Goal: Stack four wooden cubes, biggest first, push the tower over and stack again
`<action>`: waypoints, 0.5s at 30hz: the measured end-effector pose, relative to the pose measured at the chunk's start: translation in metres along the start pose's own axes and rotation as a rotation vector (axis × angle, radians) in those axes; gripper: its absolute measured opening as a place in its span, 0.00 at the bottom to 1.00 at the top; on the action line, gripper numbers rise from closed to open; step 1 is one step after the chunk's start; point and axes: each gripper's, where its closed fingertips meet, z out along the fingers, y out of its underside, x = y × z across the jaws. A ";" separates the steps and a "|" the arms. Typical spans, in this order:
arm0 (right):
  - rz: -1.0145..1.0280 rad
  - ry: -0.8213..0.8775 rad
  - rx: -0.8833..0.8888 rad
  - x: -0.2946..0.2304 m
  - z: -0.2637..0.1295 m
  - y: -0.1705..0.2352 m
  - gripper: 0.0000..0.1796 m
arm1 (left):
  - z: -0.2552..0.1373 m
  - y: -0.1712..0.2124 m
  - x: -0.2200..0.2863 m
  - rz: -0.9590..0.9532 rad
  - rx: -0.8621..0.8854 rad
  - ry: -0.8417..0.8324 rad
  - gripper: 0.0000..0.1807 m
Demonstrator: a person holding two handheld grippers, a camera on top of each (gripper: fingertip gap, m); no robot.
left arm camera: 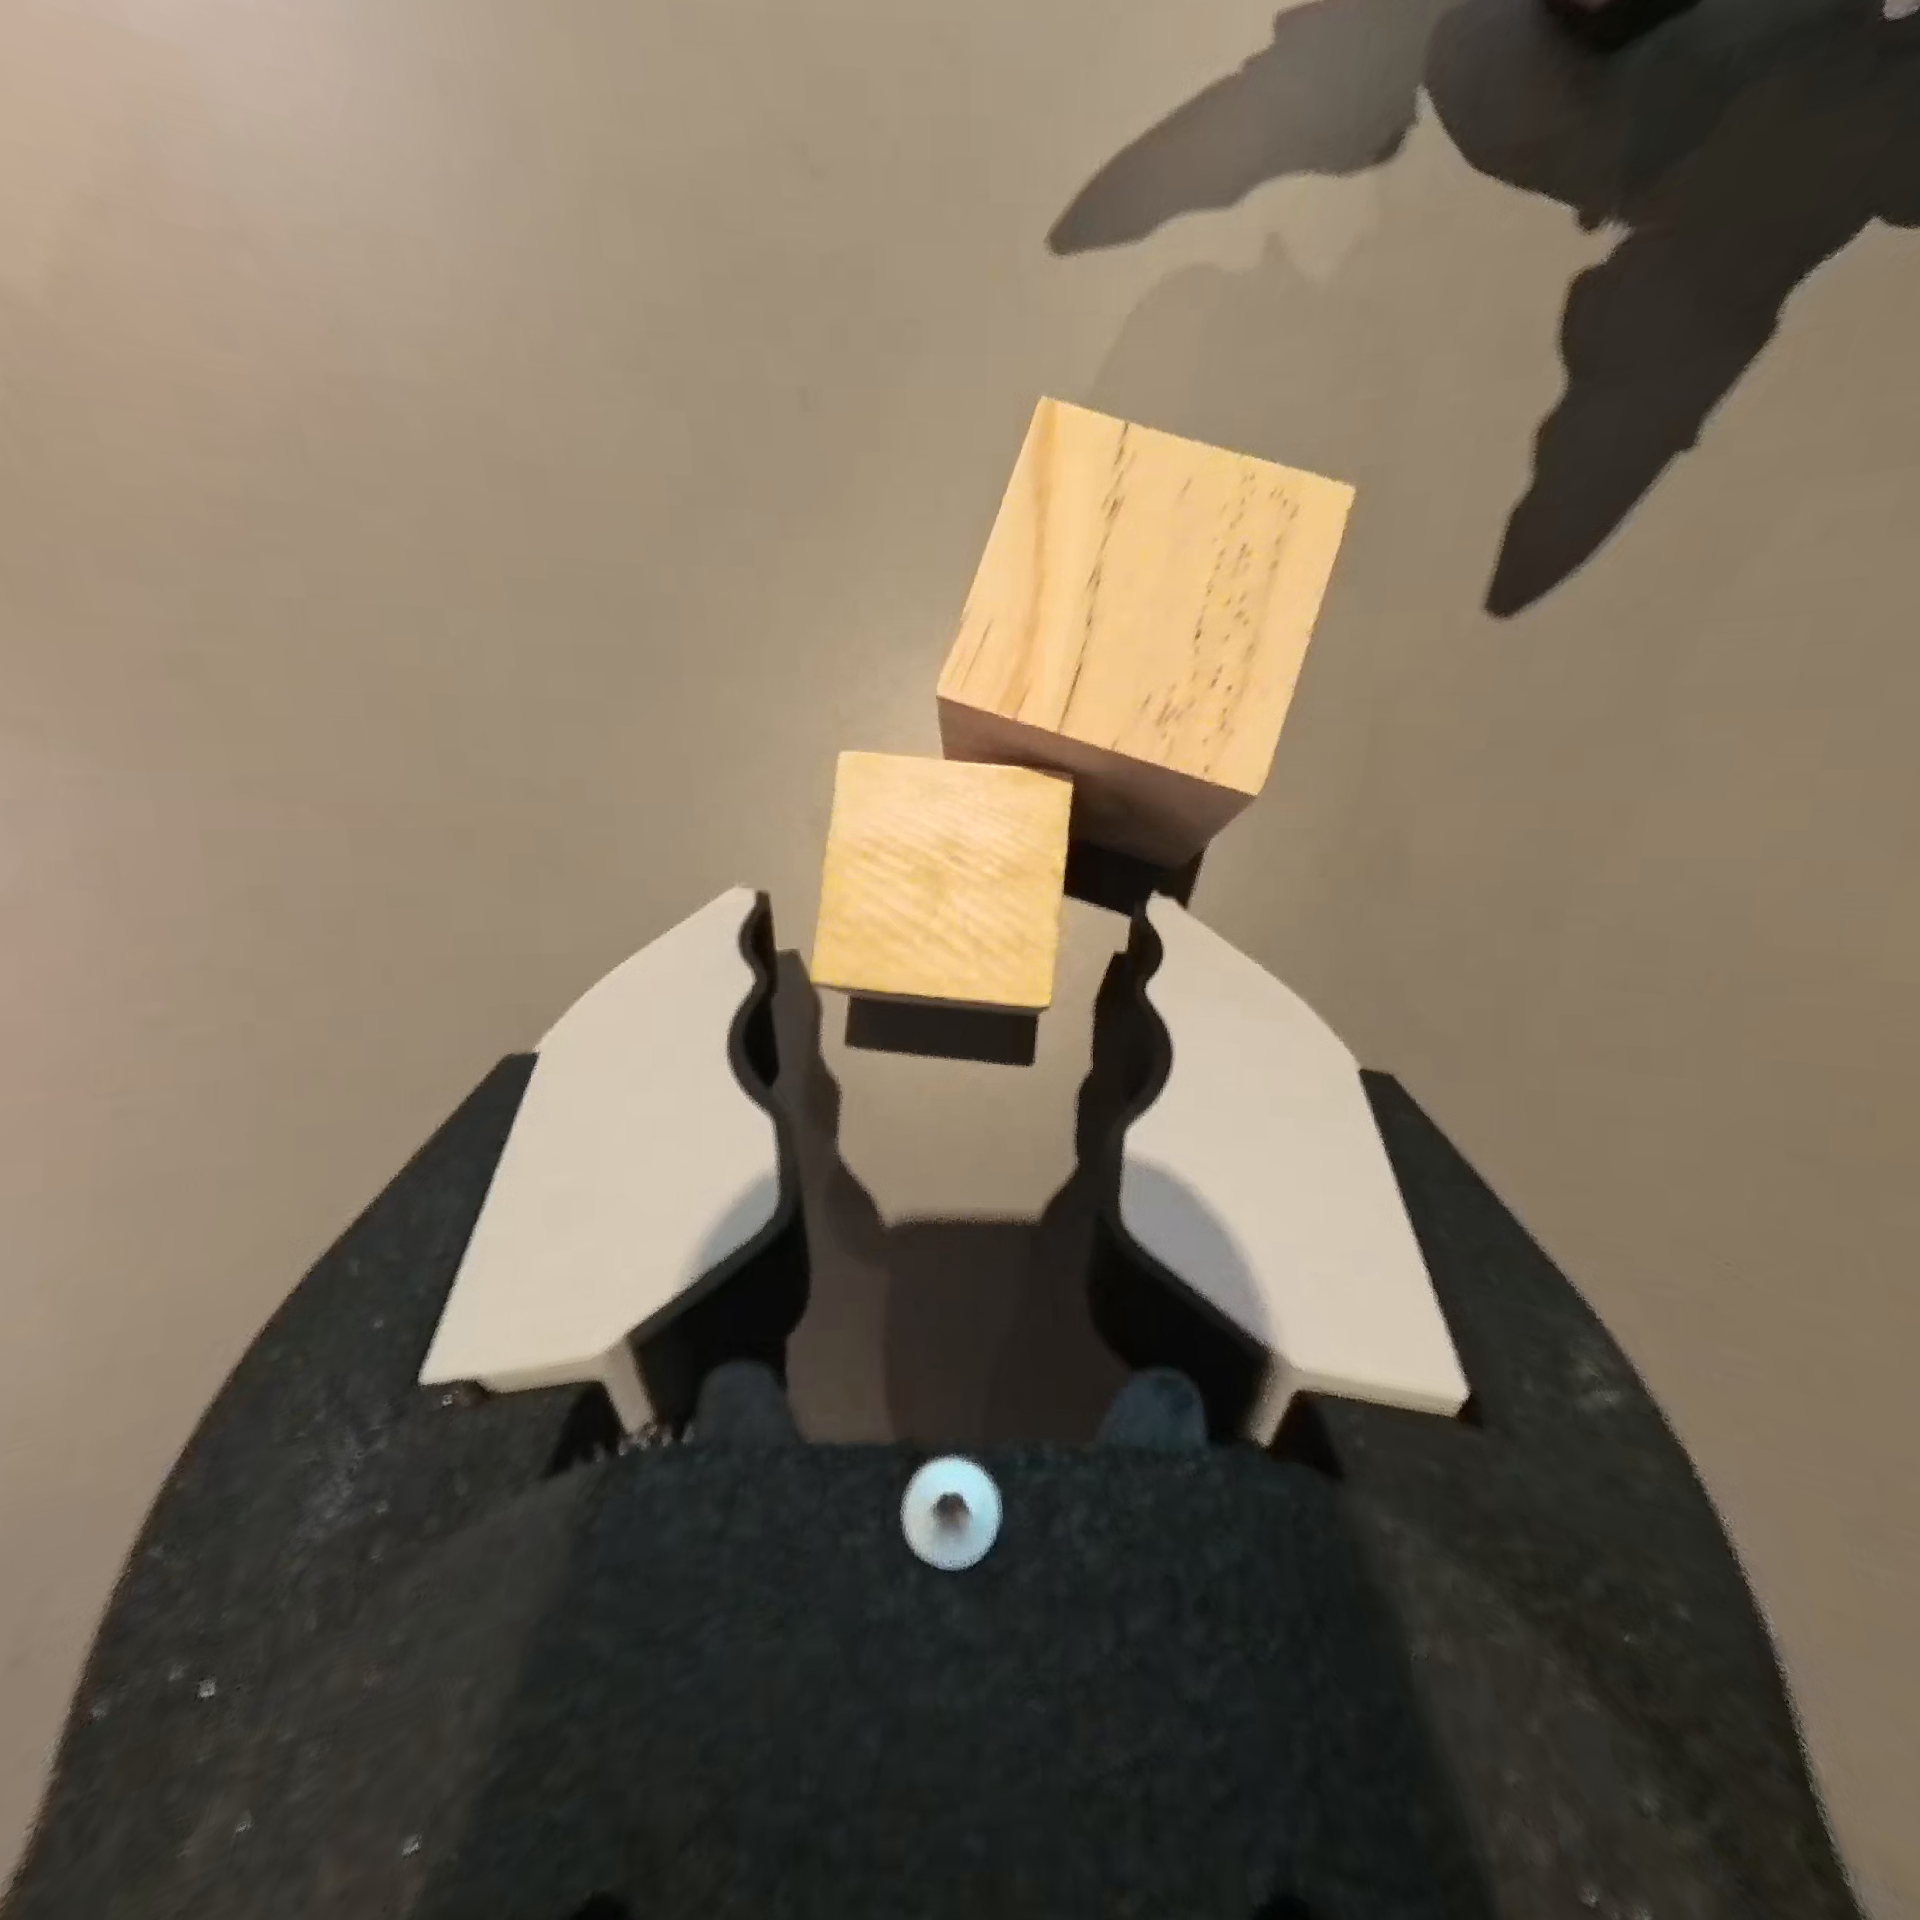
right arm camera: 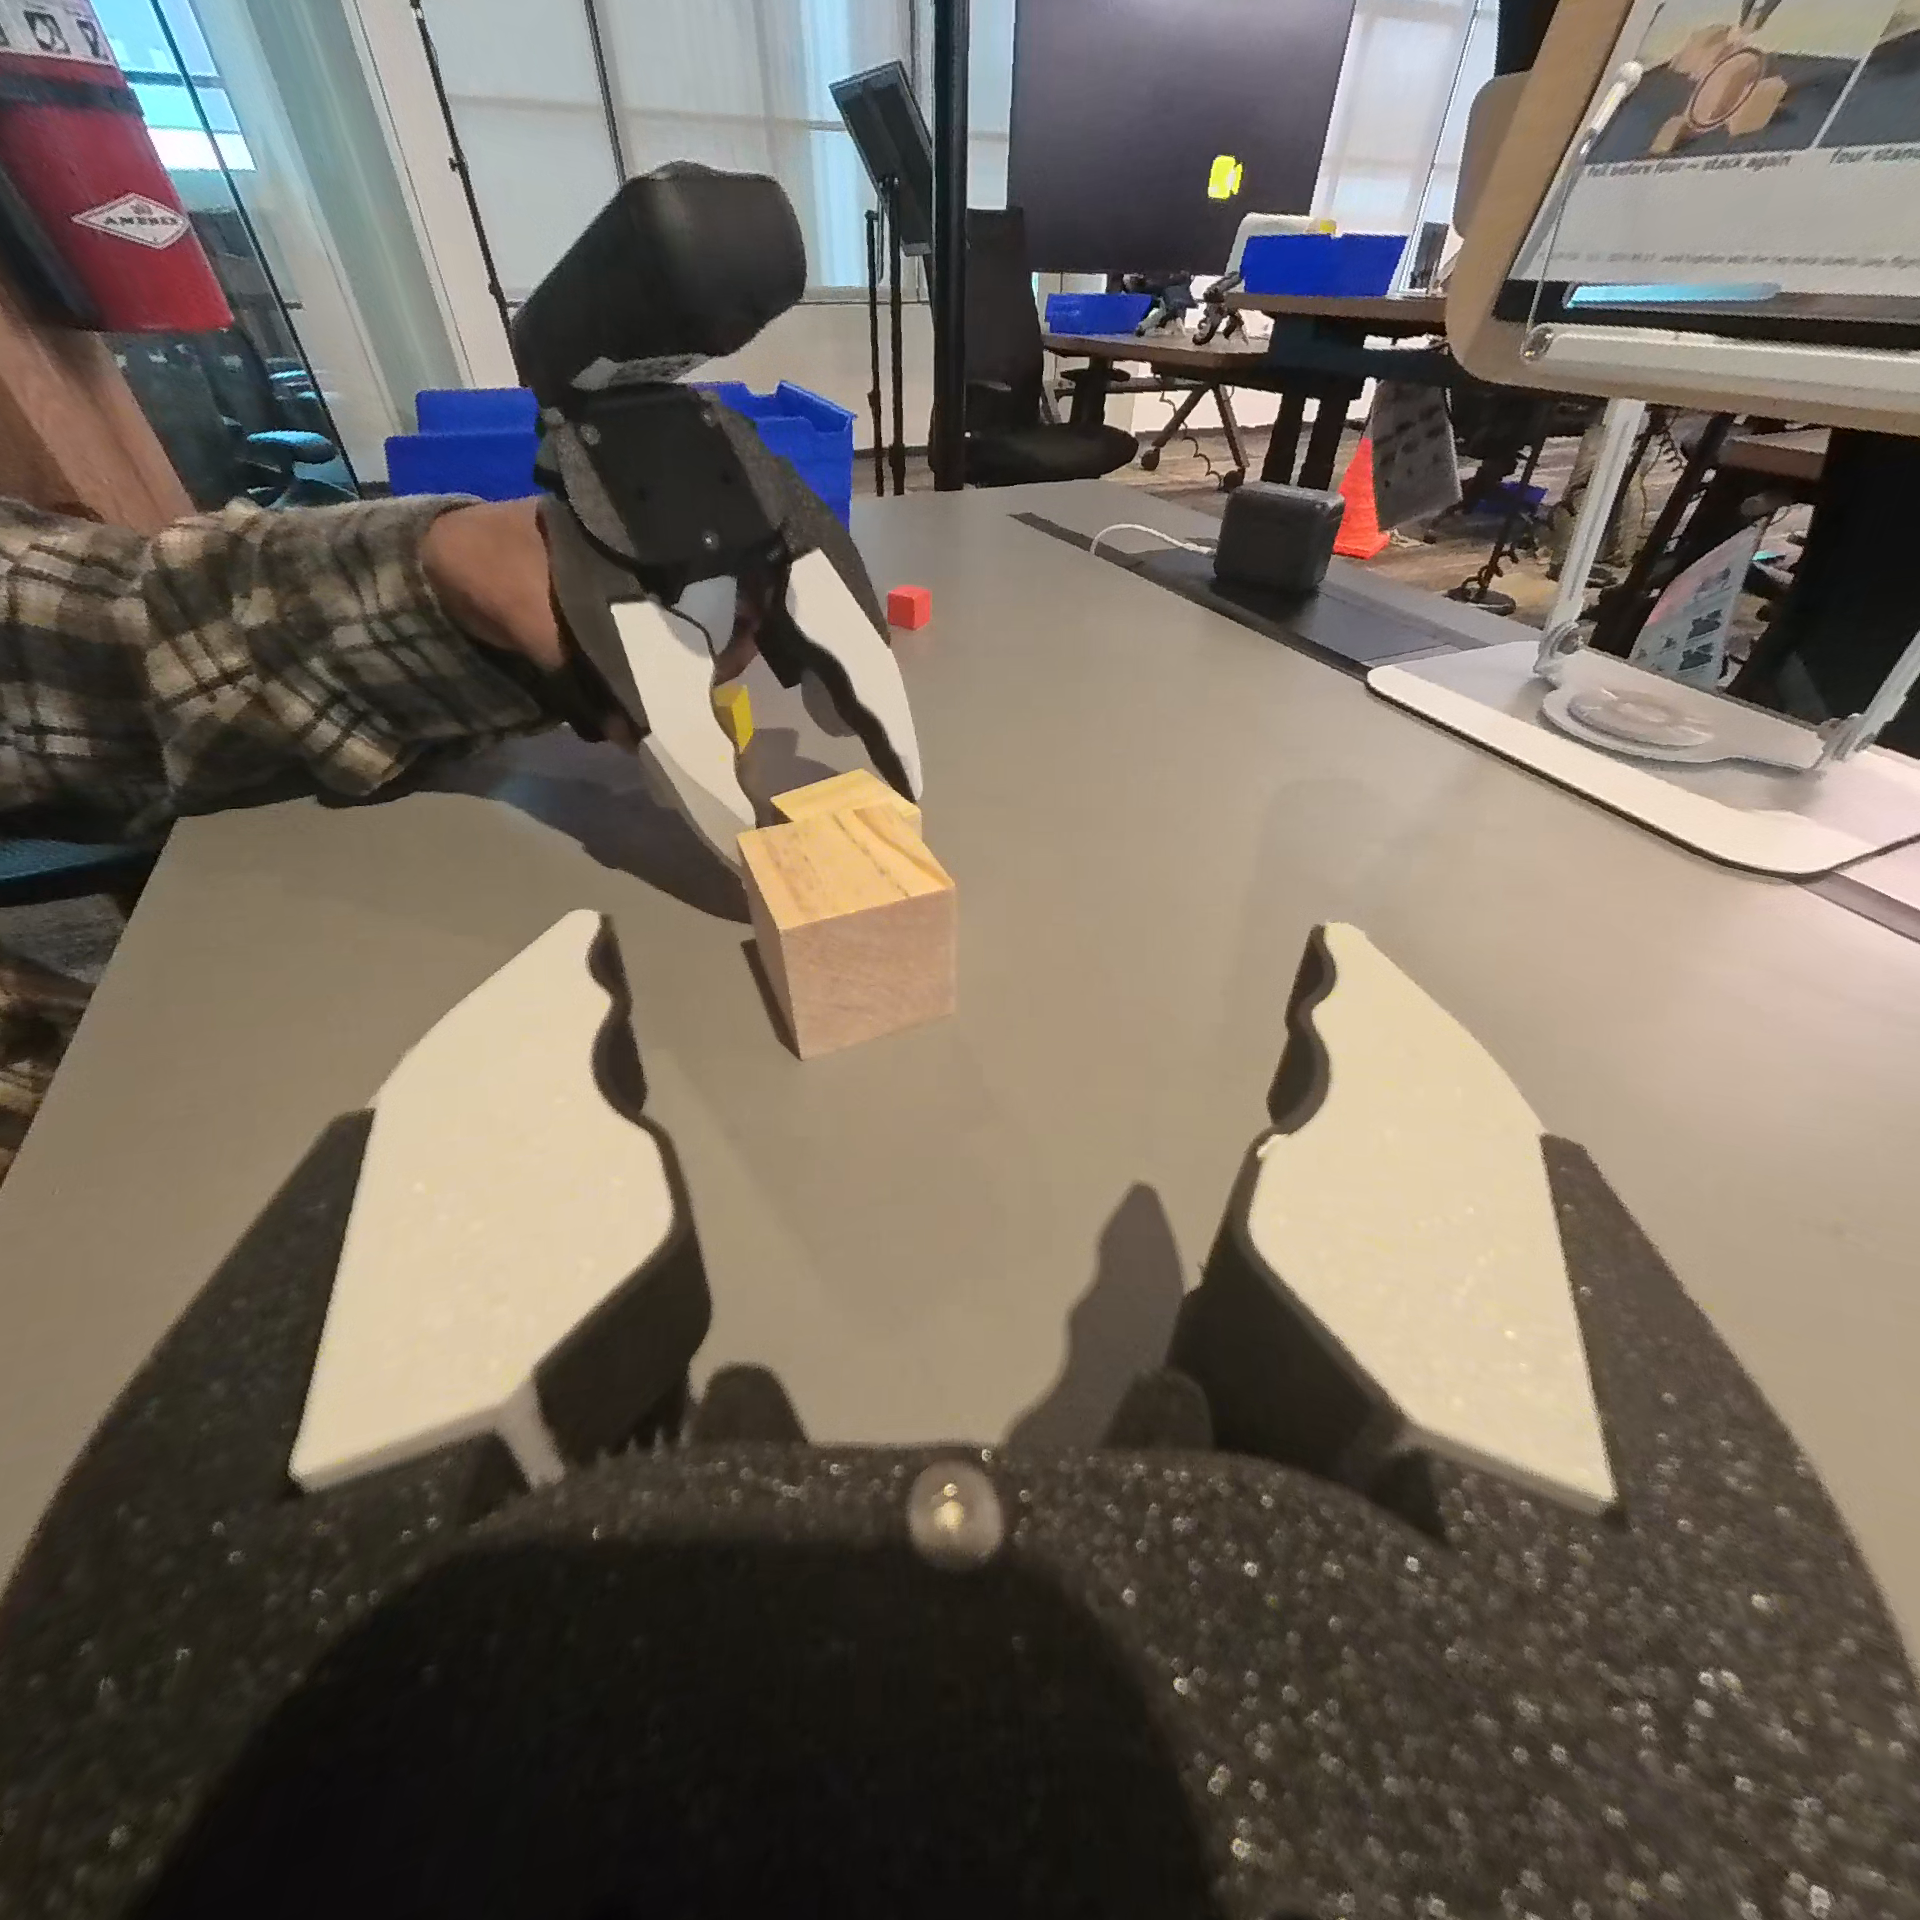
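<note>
The biggest wooden cube point(left arm camera: 1143, 613) stands on the grey table point(left arm camera: 416, 520). A smaller yellowish wooden cube point(left arm camera: 940, 883) sits right beside it, touching or nearly so. My left gripper point(left arm camera: 951, 914) is open and points down, its fingertips on either side of the smaller cube with gaps on both sides. In the right wrist view the big cube point(right arm camera: 852, 935) is in front, the smaller cube point(right arm camera: 842, 805) behind it, with the left gripper point(right arm camera: 821, 805) over it. A small yellow cube point(right arm camera: 736, 715) and a small red cube point(right arm camera: 909, 606) lie farther back. My right gripper point(right arm camera: 961, 930) is open and empty, short of the big cube.
A plaid sleeve point(right arm camera: 208, 644) holds the left gripper. A black box point(right arm camera: 1278, 540) with a cable sits at the back right. A screen on a stand point(right arm camera: 1662, 208) with a white base point(right arm camera: 1621, 727) stands at the right. Blue bins point(right arm camera: 468, 436) lie beyond the table's far edge.
</note>
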 end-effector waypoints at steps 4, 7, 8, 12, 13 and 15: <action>0.003 -0.001 0.001 0.000 0.000 0.000 0.65 | 0.004 0.002 -0.001 0.007 -0.031 -0.015 0.33; 0.005 -0.005 0.002 0.000 0.000 0.000 0.64 | 0.006 0.005 -0.003 0.008 -0.061 -0.030 0.28; 0.006 -0.007 0.003 -0.001 0.000 0.000 0.64 | 0.005 0.006 -0.006 0.000 -0.069 -0.043 0.27; 0.014 -0.008 0.009 -0.001 -0.001 -0.001 0.63 | -0.018 -0.001 -0.018 -0.038 -0.027 -0.071 0.25; 0.017 -0.009 0.009 -0.001 -0.001 -0.001 0.63 | -0.027 -0.006 -0.021 -0.053 0.001 -0.069 0.25; 0.020 -0.015 0.004 -0.002 0.000 -0.001 0.63 | -0.046 -0.020 -0.022 -0.056 0.046 -0.059 0.25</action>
